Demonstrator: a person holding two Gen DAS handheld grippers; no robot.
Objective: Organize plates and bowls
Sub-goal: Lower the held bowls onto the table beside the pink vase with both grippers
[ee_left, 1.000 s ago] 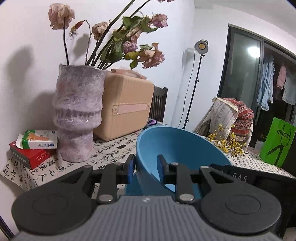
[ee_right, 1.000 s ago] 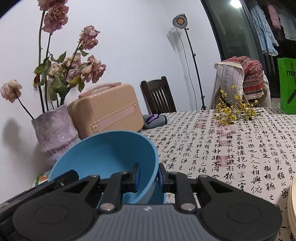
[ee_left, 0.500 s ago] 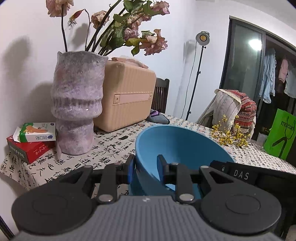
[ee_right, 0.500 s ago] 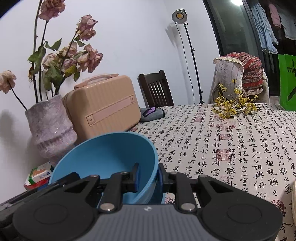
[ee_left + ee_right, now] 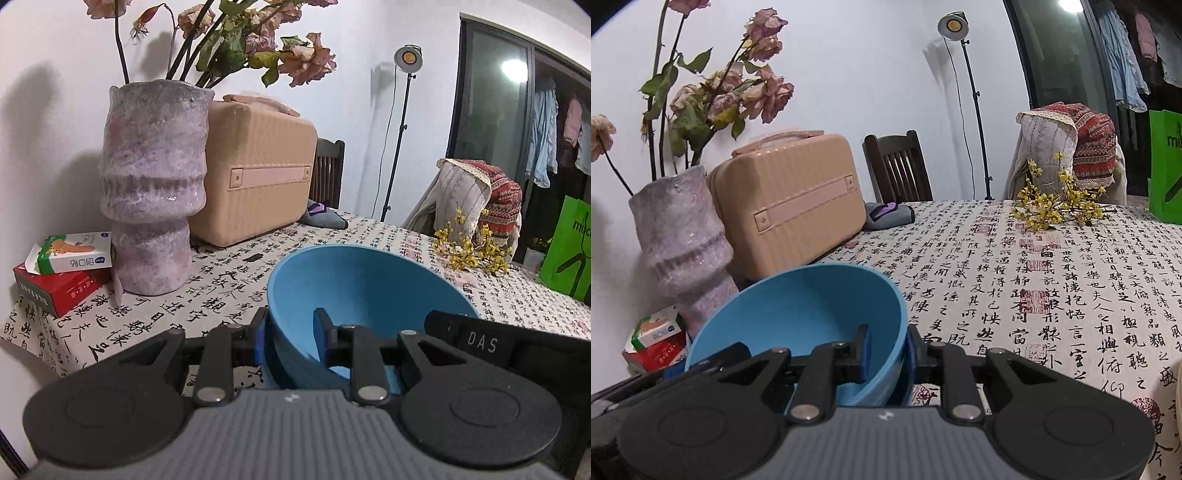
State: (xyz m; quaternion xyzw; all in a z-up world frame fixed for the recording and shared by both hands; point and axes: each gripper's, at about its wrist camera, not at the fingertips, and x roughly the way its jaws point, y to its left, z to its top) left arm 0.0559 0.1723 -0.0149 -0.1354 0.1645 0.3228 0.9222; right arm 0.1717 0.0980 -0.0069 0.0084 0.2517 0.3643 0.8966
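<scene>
Both tongs, left (image 5: 289,334) and right (image 5: 885,349), pinch one blue bowl (image 5: 364,295) near the vase (image 5: 153,184); we judge stacking remains.

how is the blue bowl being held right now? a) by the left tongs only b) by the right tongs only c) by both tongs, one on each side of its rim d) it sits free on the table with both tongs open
c: the left tongs pinch the blue bowl at one side of its rim, and the right tongs pinch the opposite side, each with one finger inside the wall and one outside.
</scene>
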